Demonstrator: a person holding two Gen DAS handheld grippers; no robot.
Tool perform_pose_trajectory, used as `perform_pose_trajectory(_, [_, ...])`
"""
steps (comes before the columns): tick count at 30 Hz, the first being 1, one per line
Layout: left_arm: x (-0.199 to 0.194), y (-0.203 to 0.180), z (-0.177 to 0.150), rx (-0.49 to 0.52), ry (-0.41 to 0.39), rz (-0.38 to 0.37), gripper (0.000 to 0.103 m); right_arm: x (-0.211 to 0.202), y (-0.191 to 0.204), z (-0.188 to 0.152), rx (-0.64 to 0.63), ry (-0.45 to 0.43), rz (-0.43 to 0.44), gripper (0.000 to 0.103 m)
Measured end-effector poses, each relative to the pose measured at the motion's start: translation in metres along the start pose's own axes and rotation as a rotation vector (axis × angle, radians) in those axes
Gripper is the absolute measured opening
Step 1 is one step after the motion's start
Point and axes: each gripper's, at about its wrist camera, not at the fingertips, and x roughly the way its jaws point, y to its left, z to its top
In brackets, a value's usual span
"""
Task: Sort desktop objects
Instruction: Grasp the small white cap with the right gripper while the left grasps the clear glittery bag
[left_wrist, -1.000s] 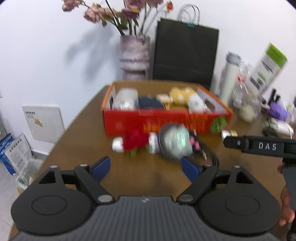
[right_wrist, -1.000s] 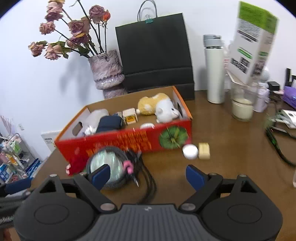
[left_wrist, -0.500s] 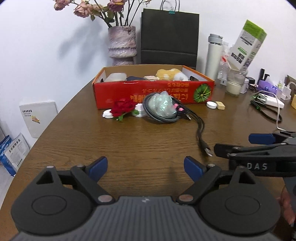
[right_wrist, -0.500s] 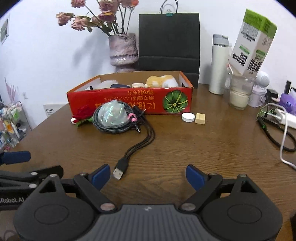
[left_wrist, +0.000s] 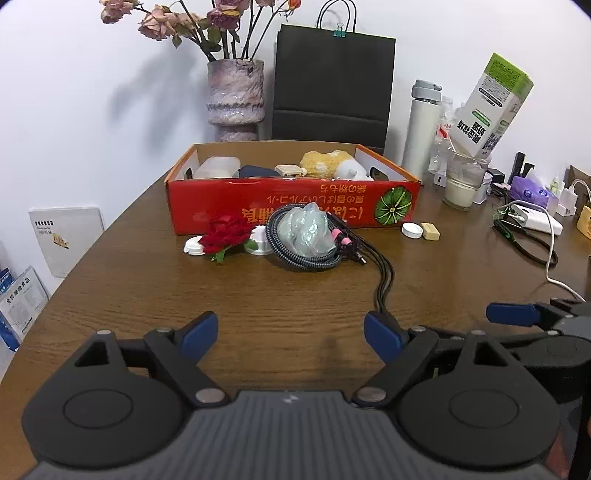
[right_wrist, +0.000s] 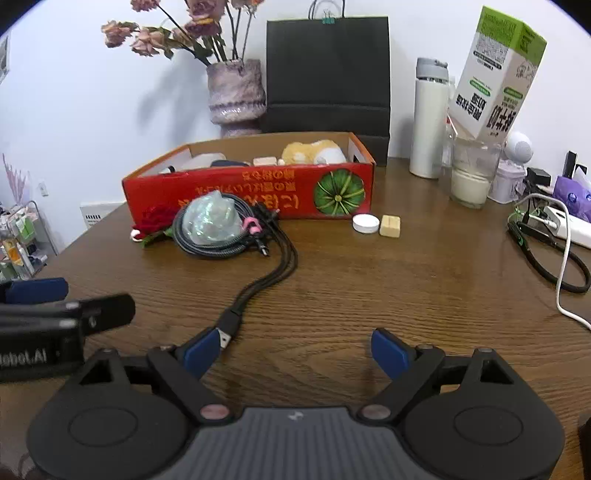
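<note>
Approach step: left tongs (left_wrist: 290, 336) and right tongs (right_wrist: 295, 350) both open, empty, over the bench (left_wrist: 258, 295). Next: grab coiled cable (right_wrist: 221, 236), drop into red box (right_wrist: 240, 192).

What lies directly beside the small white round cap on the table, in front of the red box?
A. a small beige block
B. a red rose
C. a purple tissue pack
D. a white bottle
A: the small beige block sits right next to the white round cap, just in front of the red box.
</note>
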Motion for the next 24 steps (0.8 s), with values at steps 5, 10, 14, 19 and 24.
perform_pose_trajectory(5, [0.016,-0.005,0.007,-0.008,0.011,-0.001,0.089,0.003,-0.014,0.004,0.011,-0.004,0.011,0.088])
perform_pose_trajectory(10, [0.044,-0.008,0.018,-0.021,0.05,-0.006,0.089,0.0,-0.037,0.011,0.002,-0.022,0.038,0.085])
perform_pose_trajectory(14, [0.075,-0.017,0.035,-0.021,0.075,-0.064,0.088,0.011,-0.051,0.034,0.012,-0.031,0.038,0.081])
perform_pose_trajectory(19, [0.101,-0.009,0.067,-0.029,0.036,-0.069,0.083,0.038,-0.066,0.067,0.02,-0.051,0.012,0.072])
perform_pose_trajectory(24, [0.126,-0.003,0.077,-0.011,0.031,-0.062,0.06,0.068,-0.079,0.088,0.069,-0.11,0.06,0.064])
